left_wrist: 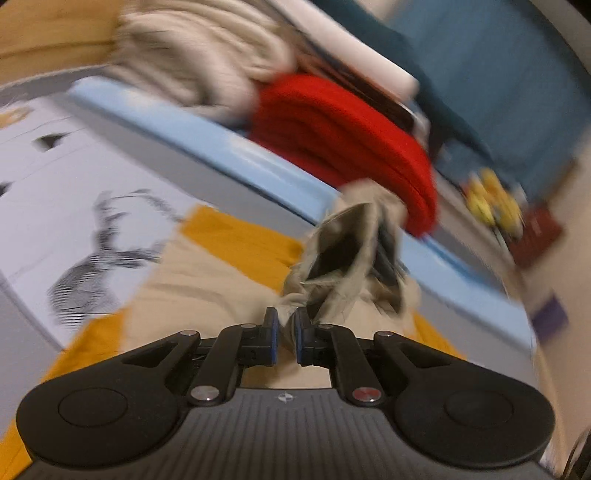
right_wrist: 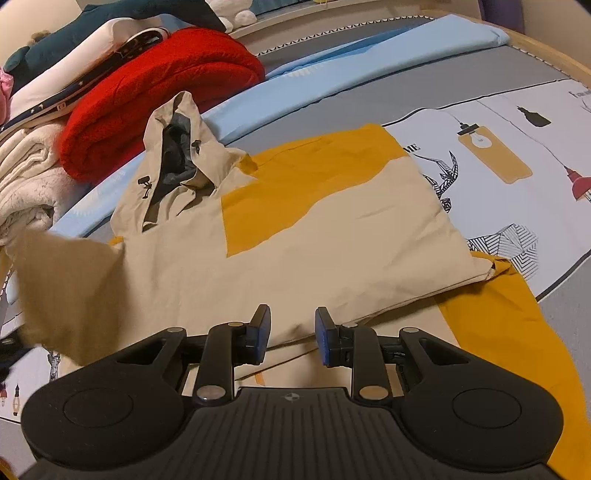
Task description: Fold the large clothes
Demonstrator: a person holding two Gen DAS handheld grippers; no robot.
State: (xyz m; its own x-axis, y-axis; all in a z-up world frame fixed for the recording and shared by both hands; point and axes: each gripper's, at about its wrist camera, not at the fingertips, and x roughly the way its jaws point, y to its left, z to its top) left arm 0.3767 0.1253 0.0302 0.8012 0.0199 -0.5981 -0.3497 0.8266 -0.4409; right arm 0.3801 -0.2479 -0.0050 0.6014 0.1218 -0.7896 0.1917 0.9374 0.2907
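Note:
A beige and mustard hooded jacket (right_wrist: 325,229) lies partly folded on the bed, its hood (right_wrist: 177,147) pointing toward the red blanket. My right gripper (right_wrist: 291,332) is open and empty, just above the jacket's near folded edge. My left gripper (left_wrist: 286,328) is shut on a bunch of the jacket's beige fabric (left_wrist: 347,258) and holds it lifted; this view is blurred by motion. A lifted beige flap (right_wrist: 70,291) shows at the left of the right wrist view.
A folded red blanket (right_wrist: 159,92), cream fleece (right_wrist: 26,177) and white and teal bedding (right_wrist: 92,33) are piled along the bed's far side. A light blue sheet (right_wrist: 369,55) and a printed grey-white cover (right_wrist: 517,155) lie under the jacket.

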